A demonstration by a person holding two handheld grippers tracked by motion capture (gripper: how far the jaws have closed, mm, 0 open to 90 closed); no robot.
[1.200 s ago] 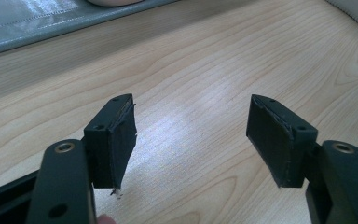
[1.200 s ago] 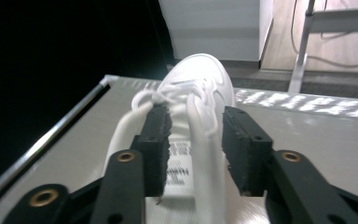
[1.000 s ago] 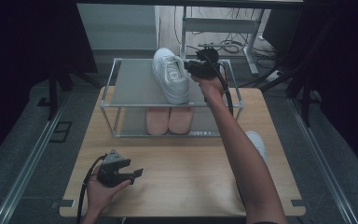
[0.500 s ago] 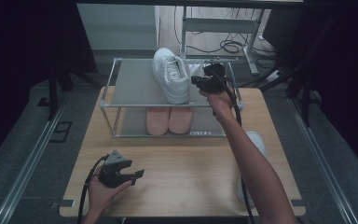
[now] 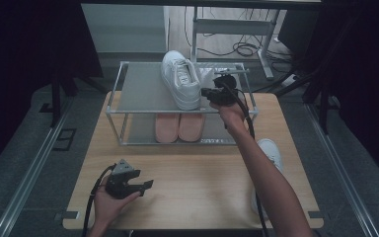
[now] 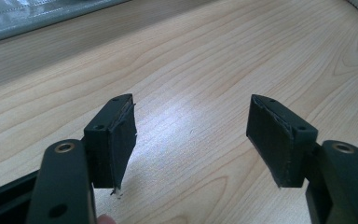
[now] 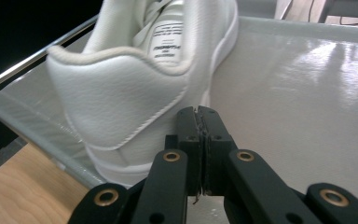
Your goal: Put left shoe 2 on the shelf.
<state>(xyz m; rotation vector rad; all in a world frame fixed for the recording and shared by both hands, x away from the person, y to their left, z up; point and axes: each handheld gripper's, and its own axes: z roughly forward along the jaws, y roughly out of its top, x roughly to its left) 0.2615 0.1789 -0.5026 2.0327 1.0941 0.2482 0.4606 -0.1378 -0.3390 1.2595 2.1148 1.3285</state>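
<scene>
A white sneaker (image 5: pixel 181 79) stands on the top shelf of a metal-framed rack (image 5: pixel 138 91), heel toward me. My right gripper (image 5: pixel 205 92) is over that shelf just right of the heel, its jaws pressed together with nothing between them. In the right gripper view the shut tips (image 7: pixel 199 114) sit beside the sneaker's heel (image 7: pixel 121 93); I cannot tell whether they touch it. My left gripper (image 5: pixel 147 185) rests in a hand at the table's front left. Its jaws stand wide apart over bare wood (image 6: pixel 191 135), holding nothing.
A pair of pink shoes (image 5: pixel 179 127) sits on the rack's lower shelf. Another white sneaker (image 5: pixel 271 150) lies on the wooden table (image 5: pixel 202 173) at the right, partly hidden by the right forearm. Cables and a stand lie on the floor behind the rack.
The right hand has come down and toward me along the sneaker's right side, ending by its heel. The left hand and its gripper have stayed put.
</scene>
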